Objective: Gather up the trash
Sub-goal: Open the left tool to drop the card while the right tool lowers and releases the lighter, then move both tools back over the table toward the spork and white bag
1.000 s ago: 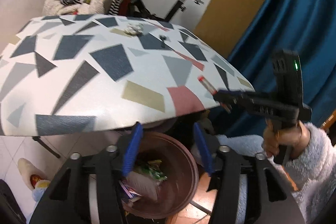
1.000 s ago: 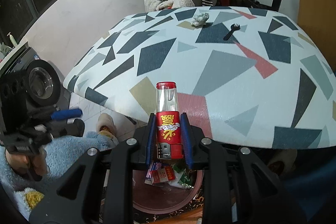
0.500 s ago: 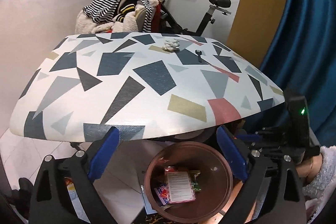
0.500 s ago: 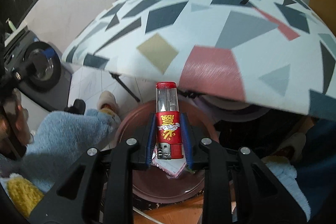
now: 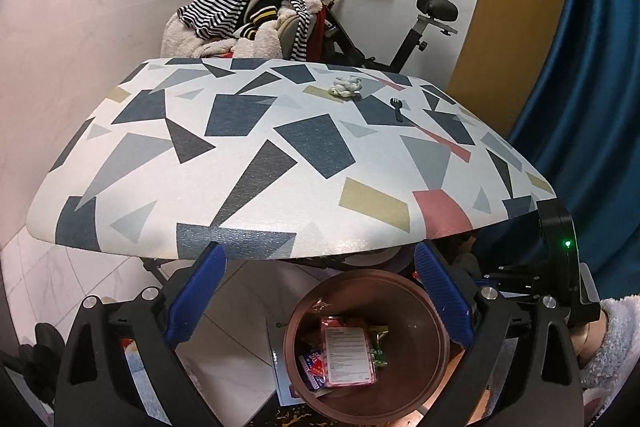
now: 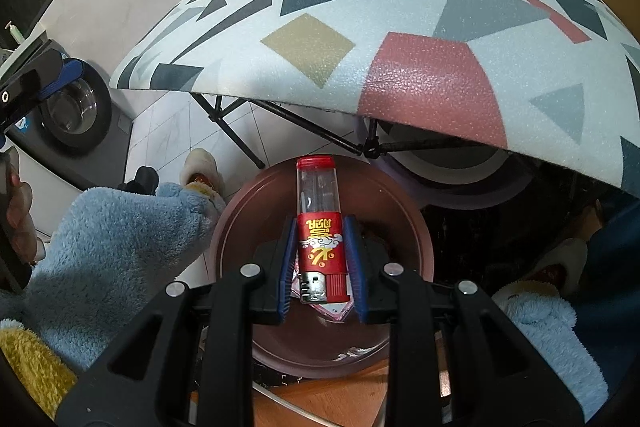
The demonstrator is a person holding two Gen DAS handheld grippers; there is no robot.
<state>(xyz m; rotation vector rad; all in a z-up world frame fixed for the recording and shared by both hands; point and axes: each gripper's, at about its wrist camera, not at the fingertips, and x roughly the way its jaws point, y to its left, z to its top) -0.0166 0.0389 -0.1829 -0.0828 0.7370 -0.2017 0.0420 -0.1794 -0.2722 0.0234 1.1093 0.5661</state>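
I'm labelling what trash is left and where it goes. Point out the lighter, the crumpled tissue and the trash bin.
lighter (image 6: 319, 239): right wrist view, on its red printed label.
crumpled tissue (image 5: 346, 85): left wrist view, on the middle of the wad.
trash bin (image 5: 436, 311): left wrist view, on its bare inner wall.

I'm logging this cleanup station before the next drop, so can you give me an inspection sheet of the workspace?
Surface: table with a geometric-print top; folding legs show beneath in the right wrist view.
Job's things: lighter over the bin; bin holds wrappers; tissue and fork lie apart at the table's far side.
Clutter: clothes heaped behind the table.
Grippers: left claw open, nothing in it, above the bin; right claw shut on the lighter.
Cables: nothing seen.
Surroundings: exercise bike, blue curtain, tiled floor, washing machine.
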